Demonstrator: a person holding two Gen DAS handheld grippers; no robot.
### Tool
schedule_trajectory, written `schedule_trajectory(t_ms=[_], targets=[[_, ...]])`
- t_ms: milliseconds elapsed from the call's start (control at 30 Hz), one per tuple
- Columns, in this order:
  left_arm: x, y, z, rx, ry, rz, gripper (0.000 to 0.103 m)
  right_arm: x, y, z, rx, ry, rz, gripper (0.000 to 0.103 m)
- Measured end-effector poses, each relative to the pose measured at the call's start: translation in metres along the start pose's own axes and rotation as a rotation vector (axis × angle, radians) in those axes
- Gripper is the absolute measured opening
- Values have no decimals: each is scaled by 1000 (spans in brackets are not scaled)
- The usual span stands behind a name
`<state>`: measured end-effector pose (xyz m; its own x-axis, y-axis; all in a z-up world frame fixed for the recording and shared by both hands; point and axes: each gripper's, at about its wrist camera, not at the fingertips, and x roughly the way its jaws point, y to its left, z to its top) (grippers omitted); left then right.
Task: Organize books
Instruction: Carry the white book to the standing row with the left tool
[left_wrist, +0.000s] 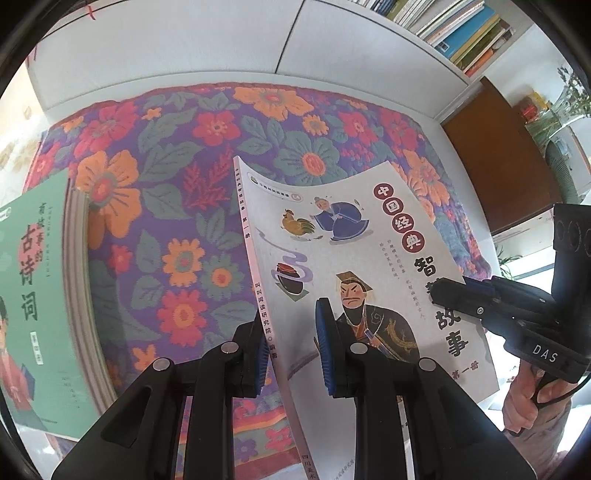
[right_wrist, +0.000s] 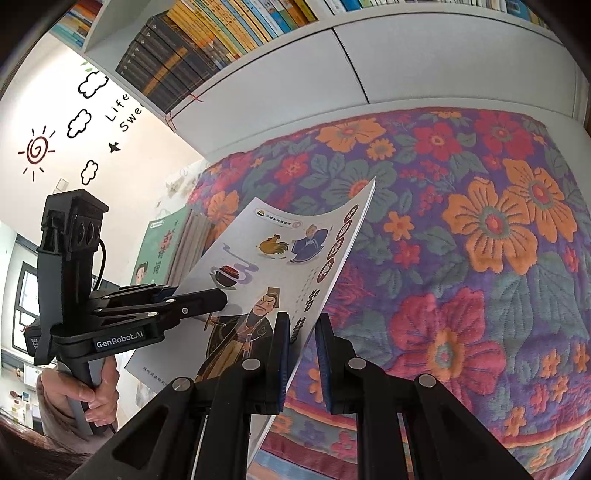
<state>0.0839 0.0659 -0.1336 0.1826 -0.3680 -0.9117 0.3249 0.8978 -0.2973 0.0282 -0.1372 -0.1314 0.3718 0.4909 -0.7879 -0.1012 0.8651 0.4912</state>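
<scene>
"GenRobot.AI" label on left gripper, "DAS" on right gripper.

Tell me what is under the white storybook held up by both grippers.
Under the white storybook, gripped by the left gripper and right gripper, lies the floral cloth. Whatever sits directly beneath the cover is hidden.

Grey illustrated book, green book, purple floral cloth (orange, red blooms)
</scene>
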Motion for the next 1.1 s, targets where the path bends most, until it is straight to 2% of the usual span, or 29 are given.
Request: schedule_trajectory(t_ms=[500, 700, 1100], targets=[[-41, 36, 0, -29, -61, 3, 20, -2, 45, 15, -16, -60, 74, 15], [-59, 57, -2, -55, -97, 4, 20, 3, 63, 25, -25, -79, 133, 15], [-92, 108, 0, -101, -149, 58, 21, 32, 109, 49, -67, -68, 190, 15]])
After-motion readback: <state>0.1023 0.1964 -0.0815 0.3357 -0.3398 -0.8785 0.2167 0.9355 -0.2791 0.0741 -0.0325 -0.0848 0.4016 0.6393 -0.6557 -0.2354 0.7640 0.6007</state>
